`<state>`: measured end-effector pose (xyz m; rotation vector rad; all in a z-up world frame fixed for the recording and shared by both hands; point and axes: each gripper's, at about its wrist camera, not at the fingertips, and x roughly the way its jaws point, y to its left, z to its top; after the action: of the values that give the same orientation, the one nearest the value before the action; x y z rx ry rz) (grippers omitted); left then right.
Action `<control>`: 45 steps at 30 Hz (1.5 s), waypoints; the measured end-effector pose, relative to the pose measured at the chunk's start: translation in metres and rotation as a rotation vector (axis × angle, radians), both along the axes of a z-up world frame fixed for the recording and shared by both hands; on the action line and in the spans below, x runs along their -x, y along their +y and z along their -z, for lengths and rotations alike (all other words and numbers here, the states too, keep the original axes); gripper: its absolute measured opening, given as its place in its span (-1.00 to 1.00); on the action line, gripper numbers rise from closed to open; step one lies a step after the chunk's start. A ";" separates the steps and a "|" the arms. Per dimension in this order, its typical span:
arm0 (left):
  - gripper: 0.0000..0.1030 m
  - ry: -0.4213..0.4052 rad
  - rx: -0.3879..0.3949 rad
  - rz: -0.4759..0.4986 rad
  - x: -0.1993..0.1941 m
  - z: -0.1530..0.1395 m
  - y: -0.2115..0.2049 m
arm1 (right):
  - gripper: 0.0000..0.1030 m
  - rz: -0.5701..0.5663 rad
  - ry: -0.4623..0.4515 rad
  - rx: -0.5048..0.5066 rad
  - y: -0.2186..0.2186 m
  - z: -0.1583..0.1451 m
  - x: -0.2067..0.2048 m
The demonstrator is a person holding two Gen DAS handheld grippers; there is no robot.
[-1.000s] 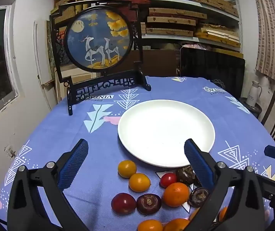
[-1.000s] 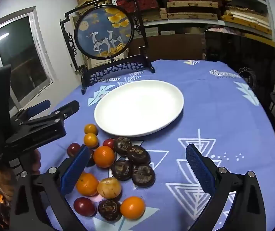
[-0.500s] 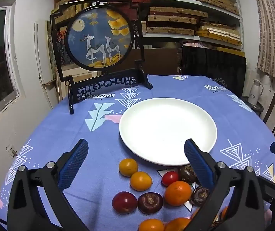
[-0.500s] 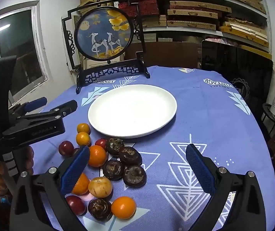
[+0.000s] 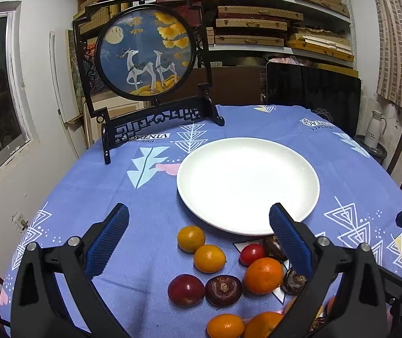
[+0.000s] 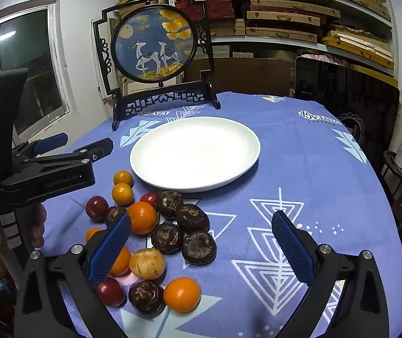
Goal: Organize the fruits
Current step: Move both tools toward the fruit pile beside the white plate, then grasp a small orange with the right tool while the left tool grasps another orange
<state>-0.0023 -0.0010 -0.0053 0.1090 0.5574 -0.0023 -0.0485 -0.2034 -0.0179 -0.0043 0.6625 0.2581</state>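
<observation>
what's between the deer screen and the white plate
Only bare blue tablecloth with printed patterns lies between the deer screen and the white plate; both wrist views show it.

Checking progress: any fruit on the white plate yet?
No, the white plate is bare and the fruit pile sits on the tablecloth in front.
</observation>
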 end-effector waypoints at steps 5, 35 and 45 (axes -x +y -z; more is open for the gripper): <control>0.90 0.007 -0.002 -0.002 -0.001 0.000 0.001 | 0.93 -0.001 -0.004 0.004 0.000 0.000 0.001; 0.90 0.210 -0.160 0.199 0.061 0.046 0.066 | 0.49 -0.237 0.171 0.183 -0.009 0.046 0.032; 0.90 0.299 -0.197 0.300 0.057 0.084 0.040 | -0.05 -0.341 0.273 0.161 0.013 0.072 0.011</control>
<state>-0.0595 0.0388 -0.0894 0.3881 0.8349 -0.2593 -0.0599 -0.1901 -0.0900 -0.2416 0.9537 0.5389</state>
